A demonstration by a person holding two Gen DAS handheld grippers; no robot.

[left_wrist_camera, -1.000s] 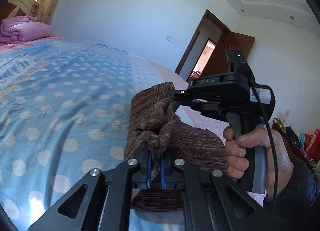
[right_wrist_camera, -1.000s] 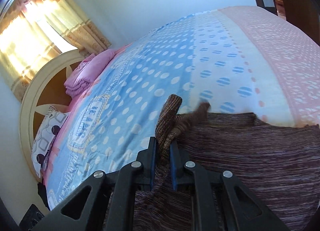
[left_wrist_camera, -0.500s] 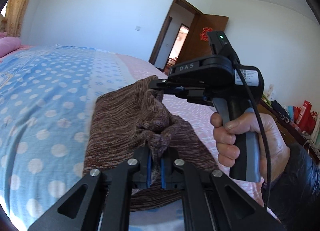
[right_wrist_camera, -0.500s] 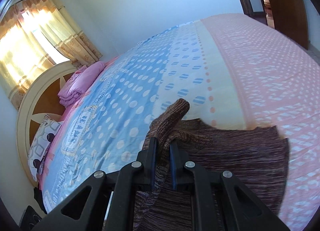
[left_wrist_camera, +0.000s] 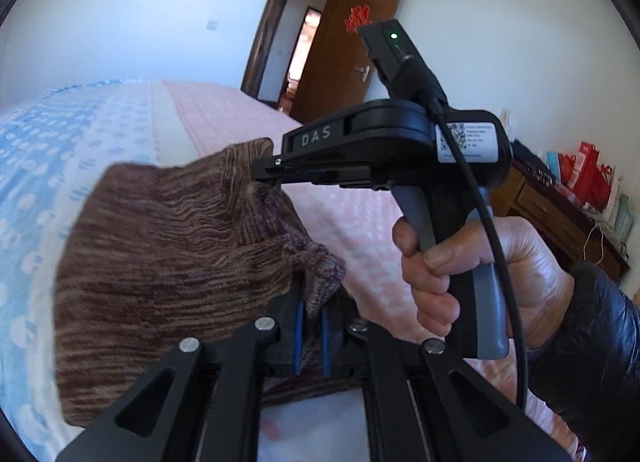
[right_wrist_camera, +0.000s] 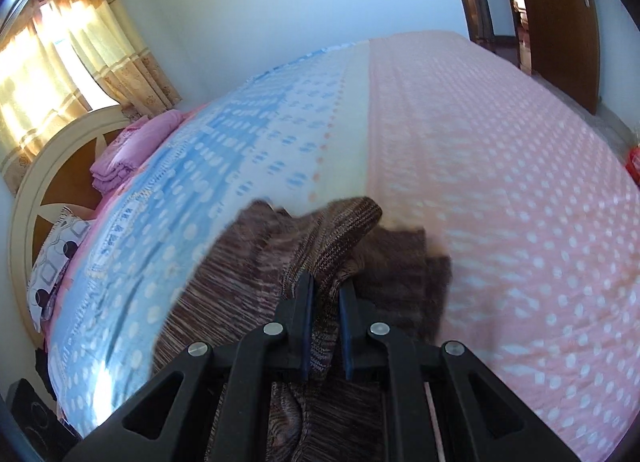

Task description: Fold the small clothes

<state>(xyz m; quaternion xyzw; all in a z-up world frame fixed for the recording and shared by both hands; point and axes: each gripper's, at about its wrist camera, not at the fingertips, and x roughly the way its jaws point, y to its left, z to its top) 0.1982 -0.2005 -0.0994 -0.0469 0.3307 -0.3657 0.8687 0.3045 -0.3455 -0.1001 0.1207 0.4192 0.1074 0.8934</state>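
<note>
Left wrist view shows our left gripper point(left_wrist_camera: 311, 336) clamped on a bunched edge of the brown striped knitted garment point(left_wrist_camera: 168, 254), which is lifted over the blue and pink polka-dot bedspread point(left_wrist_camera: 352, 221). At two o'clock our right gripper point(left_wrist_camera: 267, 174), held in the right hand point(left_wrist_camera: 480, 278), bites the same edge farther along. In the right wrist view its blue pads point(right_wrist_camera: 307, 326) pinch a thick fold of the knit point(right_wrist_camera: 320, 254), the rest trailing on the bed towards one o'clock. We judge the knit soft, light, stretchy and sag-prone, so corners or hems seem the best holds. No containers are visible.
</note>
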